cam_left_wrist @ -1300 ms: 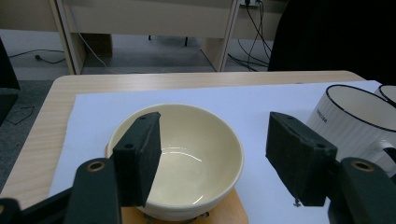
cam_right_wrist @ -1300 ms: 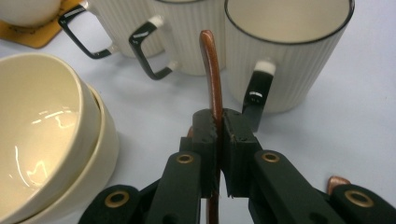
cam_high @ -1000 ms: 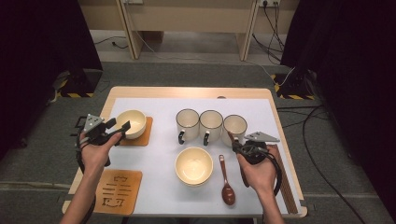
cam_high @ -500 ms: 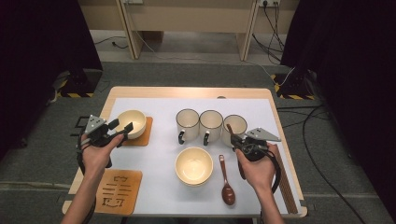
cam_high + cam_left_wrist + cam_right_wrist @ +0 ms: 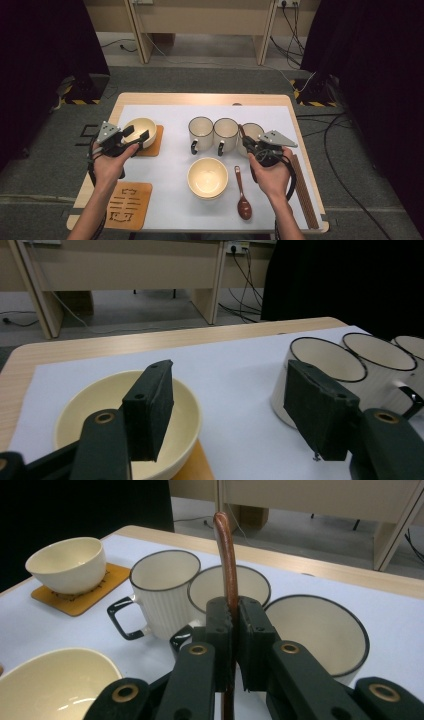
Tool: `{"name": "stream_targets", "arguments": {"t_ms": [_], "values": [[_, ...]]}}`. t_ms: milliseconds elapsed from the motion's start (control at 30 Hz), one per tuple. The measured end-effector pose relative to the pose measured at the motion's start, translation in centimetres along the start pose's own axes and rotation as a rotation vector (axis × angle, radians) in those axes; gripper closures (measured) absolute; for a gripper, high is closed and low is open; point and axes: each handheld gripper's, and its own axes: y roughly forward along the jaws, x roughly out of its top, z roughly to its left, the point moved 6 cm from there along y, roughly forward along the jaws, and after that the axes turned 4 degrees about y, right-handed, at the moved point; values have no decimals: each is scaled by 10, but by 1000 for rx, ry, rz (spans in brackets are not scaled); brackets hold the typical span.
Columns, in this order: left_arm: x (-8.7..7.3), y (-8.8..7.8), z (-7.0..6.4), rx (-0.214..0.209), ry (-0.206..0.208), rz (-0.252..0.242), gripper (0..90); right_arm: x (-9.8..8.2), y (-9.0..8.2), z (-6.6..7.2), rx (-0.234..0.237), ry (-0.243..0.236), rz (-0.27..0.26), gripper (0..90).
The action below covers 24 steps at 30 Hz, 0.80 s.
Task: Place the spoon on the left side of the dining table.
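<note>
Nearest to us in the right gripper view, our right gripper [image 5: 231,630] has its two black jaws pressed together on a thin brown spoon handle [image 5: 226,555]. The handle is glossy and reddish-brown, slim and gently curved, and it rises upright out of the pads with a rounded tip. In the high view the right gripper [image 5: 249,145] sits at the table's right side, just beside the rightmost mug [image 5: 252,133]. A second brown spoon [image 5: 243,199] lies flat on the white mat in front, beside the near cream bowl [image 5: 208,177]. Past the held handle stand the three white mugs with dark rims, touching in a row. Our left gripper [image 5: 136,136] hovers with jaws spread wide, one pad over the far cream bowl [image 5: 140,128] on its orange coaster [image 5: 153,145], gripping nothing.
</note>
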Motion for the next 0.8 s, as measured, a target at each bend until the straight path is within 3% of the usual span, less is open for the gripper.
{"name": "stream_targets", "arguments": {"t_ms": [133,467,800], "values": [[9,7,-19,-51,18,-2,363,7,3,4,6,-11,-17,850],[34,21,-48,-134,32,-3,377,18,10,9,4,-29,-65,850],[47,26,-62,-168,42,-15,388,25,19,14,11,-37,-89,850]]}}
